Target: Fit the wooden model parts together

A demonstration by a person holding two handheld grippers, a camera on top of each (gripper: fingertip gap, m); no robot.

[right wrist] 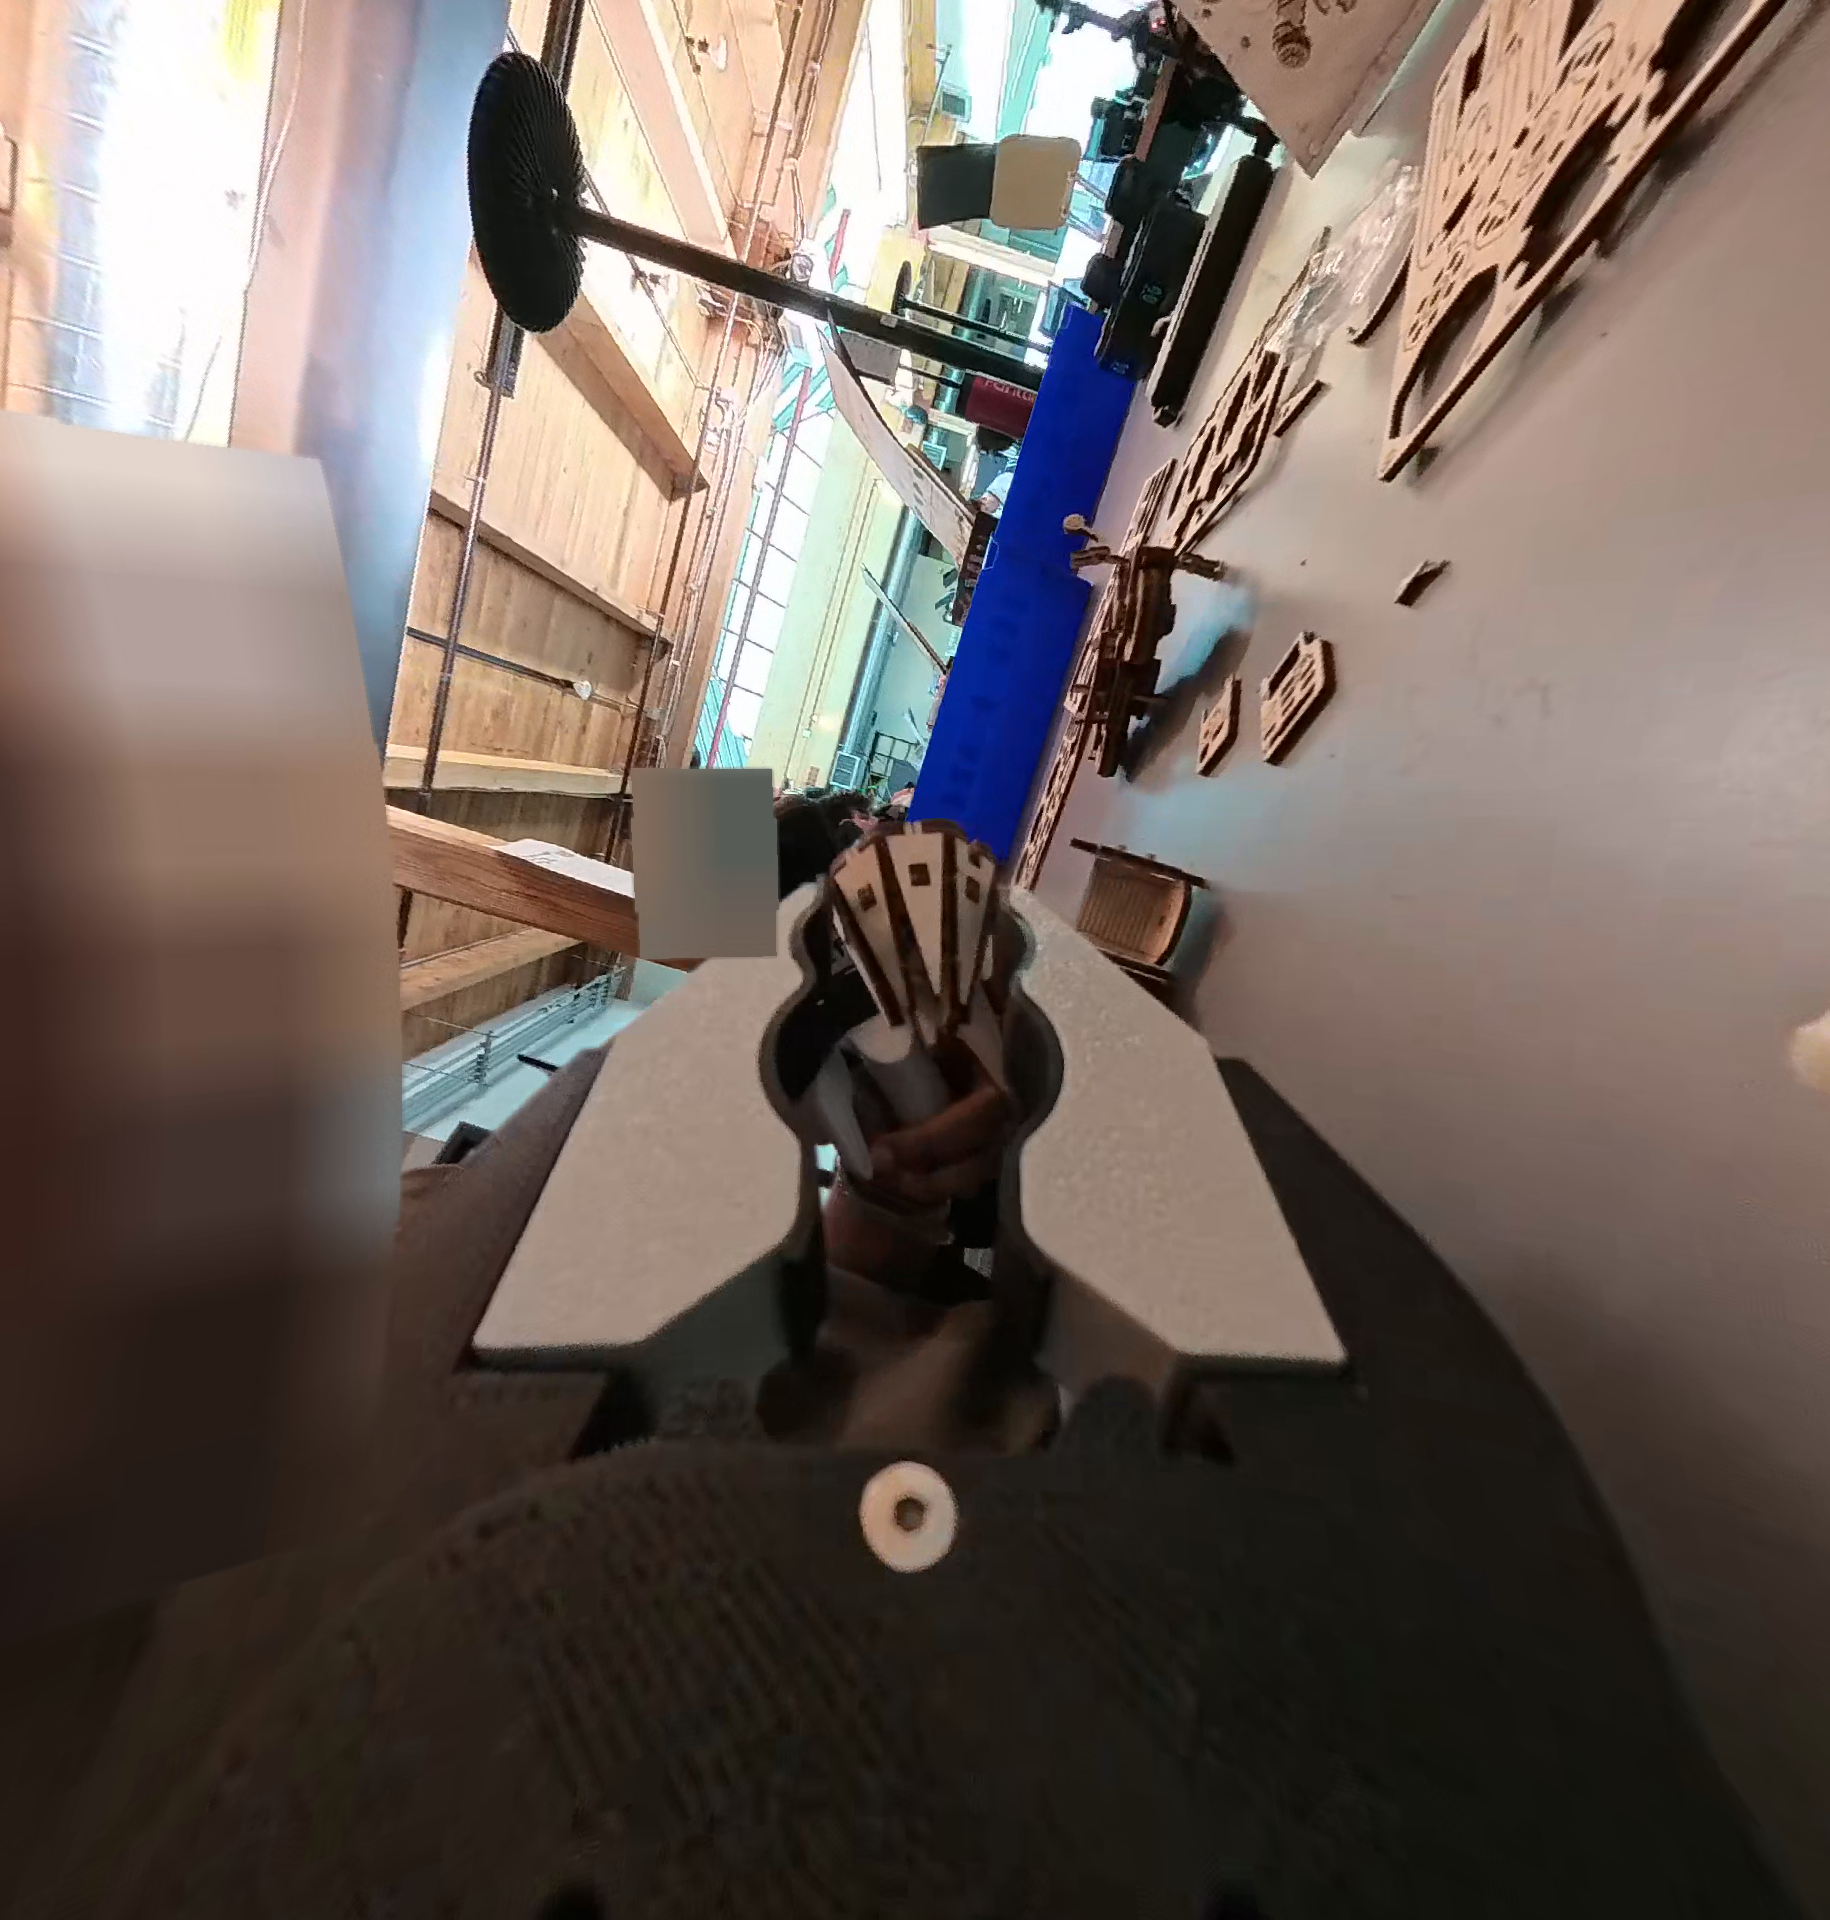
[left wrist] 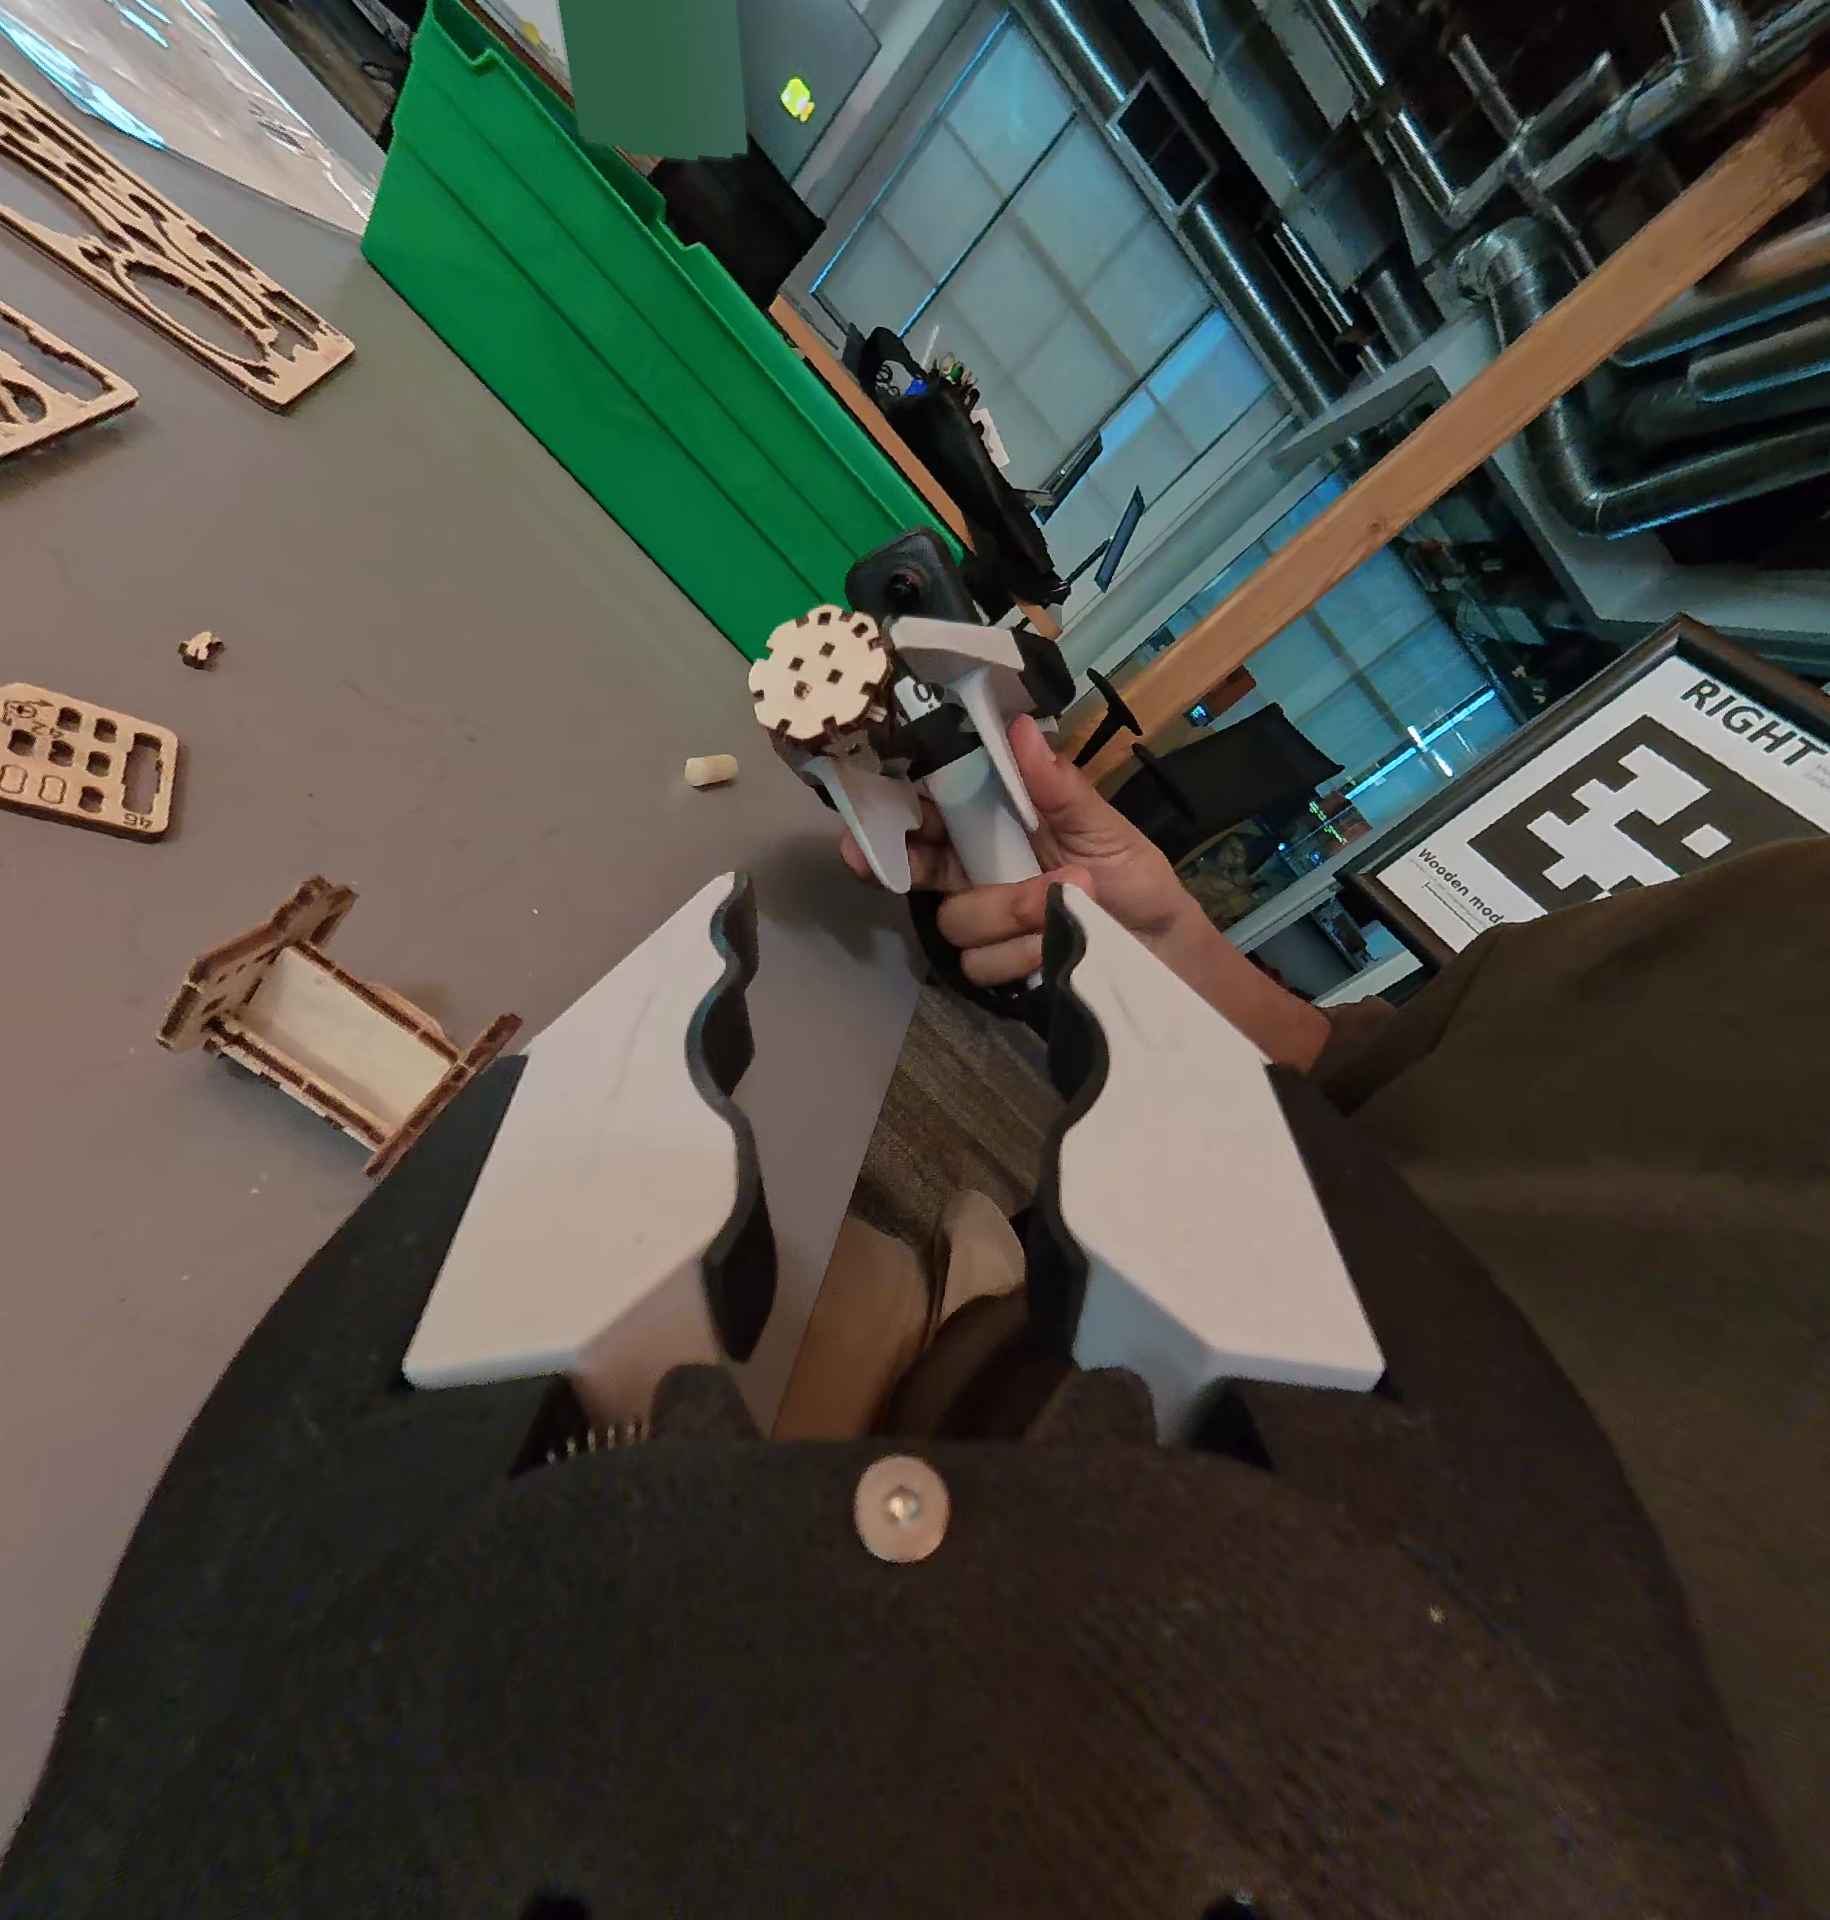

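My right gripper [right wrist: 911, 920] is shut on a round wooden drum [right wrist: 916, 935] made of pale slats with dark edges. It is held up off the grey table [right wrist: 1513, 935]. In the left wrist view the same drum [left wrist: 817, 691] shows its notched, holed end disc, held in the right gripper [left wrist: 880, 717] by a hand [left wrist: 1077, 842]. My left gripper [left wrist: 895, 914] is open and empty, just below and in front of the drum, at the table's edge. A small wooden box frame [left wrist: 329, 1023] lies on the table to its left.
Punched-out wooden sheets [left wrist: 163, 270], a small slotted wooden plate [left wrist: 69, 758], a tiny wooden bit [left wrist: 200, 649] and a white peg [left wrist: 710, 770] lie on the table. A green bin [left wrist: 620, 312] stands behind. A blue bin [right wrist: 1025, 603] and a partly built wooden model [right wrist: 1129, 644] show in the right wrist view. The small slotted wooden plate [left wrist: 69, 758] is about equally far from each gripper, around 12 cm.
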